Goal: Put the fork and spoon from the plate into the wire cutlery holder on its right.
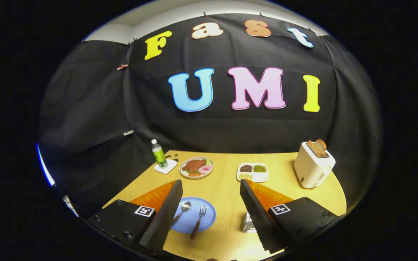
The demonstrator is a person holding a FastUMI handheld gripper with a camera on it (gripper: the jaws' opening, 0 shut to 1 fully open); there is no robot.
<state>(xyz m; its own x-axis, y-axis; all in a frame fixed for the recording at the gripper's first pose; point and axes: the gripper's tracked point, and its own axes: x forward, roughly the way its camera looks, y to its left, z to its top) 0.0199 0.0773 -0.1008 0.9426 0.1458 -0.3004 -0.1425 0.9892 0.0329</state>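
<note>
A fork [198,221] and a spoon [182,211] lie side by side on a blue plate [209,214] near the front of a yellow table [223,188], the spoon on the left with its handle running under the left finger, the fork beside it with tines pointing away and its handle reaching over the plate's near rim. The gripper [210,214] hangs above them with its fingers spread wide and nothing between them but the plate and bare tabletop. To the plate's right, half hidden behind the right finger, stands the wire cutlery holder [248,223], of which only a silvery patch shows.

Neither piece has been lifted, so the job looks to be at its first pick. The fork seems the easier start: its handle lies clear of the spoon and overhangs the rim. A good grasp would likely bring the fingers down astride the handle, crosswise to it, and close there rather than on the tines, so the fork can tip upright for the drop into the holder. Flat metal on a smooth plate may slide as the fingers close.

Farther back stand a green bottle [159,153] on a white coaster [166,166], a plate of food [196,167], a divided tray [252,172] and a white toaster [312,164] holding toast.
</note>
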